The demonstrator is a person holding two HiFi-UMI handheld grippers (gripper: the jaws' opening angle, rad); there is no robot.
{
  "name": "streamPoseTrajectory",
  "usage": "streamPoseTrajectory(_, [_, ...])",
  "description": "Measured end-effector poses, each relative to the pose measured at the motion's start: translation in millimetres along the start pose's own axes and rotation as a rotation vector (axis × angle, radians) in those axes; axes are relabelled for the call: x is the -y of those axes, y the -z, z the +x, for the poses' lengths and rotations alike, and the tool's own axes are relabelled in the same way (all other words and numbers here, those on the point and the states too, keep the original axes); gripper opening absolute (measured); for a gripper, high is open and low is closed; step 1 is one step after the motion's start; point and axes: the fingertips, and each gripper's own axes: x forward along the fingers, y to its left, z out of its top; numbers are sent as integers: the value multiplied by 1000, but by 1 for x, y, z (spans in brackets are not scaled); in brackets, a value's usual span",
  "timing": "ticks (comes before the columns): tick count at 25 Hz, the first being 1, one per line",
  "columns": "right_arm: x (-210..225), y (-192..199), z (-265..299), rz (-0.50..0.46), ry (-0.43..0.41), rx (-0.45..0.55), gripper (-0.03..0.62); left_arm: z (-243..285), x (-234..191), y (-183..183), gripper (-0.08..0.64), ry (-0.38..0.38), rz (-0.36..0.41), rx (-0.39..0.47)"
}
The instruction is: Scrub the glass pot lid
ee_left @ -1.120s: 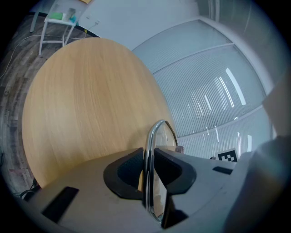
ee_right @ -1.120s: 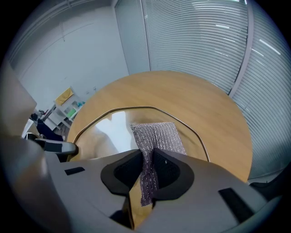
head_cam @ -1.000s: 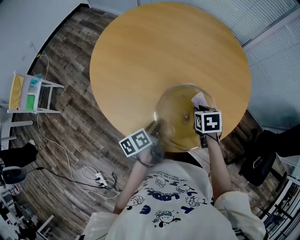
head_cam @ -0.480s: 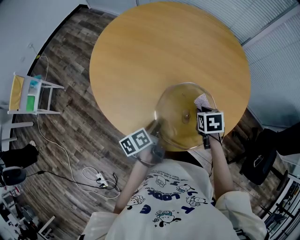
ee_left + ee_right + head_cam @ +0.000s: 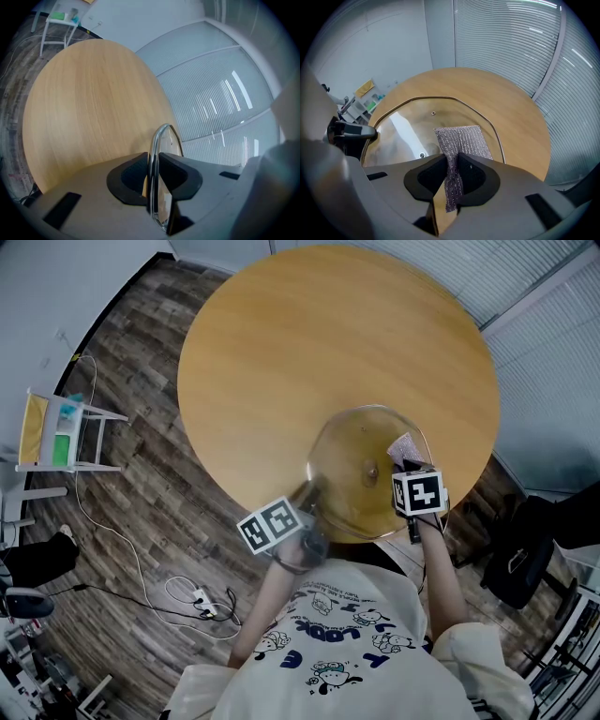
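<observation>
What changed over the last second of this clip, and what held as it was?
The right gripper slid a little toward the person, down and slightly right in the head view, dragging the scrubbing pad across the glass lid. No grip changed: the right gripper stays shut on the scrubbing pad, and the left gripper stays shut on the glass lid's rim, holding it in the same place.

even cool daylight, glare streaks on the blinds (image 5: pixel 220 108), fisheye bending, dark vignetted corners

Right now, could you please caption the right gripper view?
Right gripper holds a scrub pad on the glass lid over a round table.
</observation>
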Motion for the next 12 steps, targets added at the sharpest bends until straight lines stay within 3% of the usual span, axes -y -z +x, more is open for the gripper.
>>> streamPoseTrajectory(12, [-6,14,-2,-75,8,-29,75,1,-5,2,74,-6,-19,8])
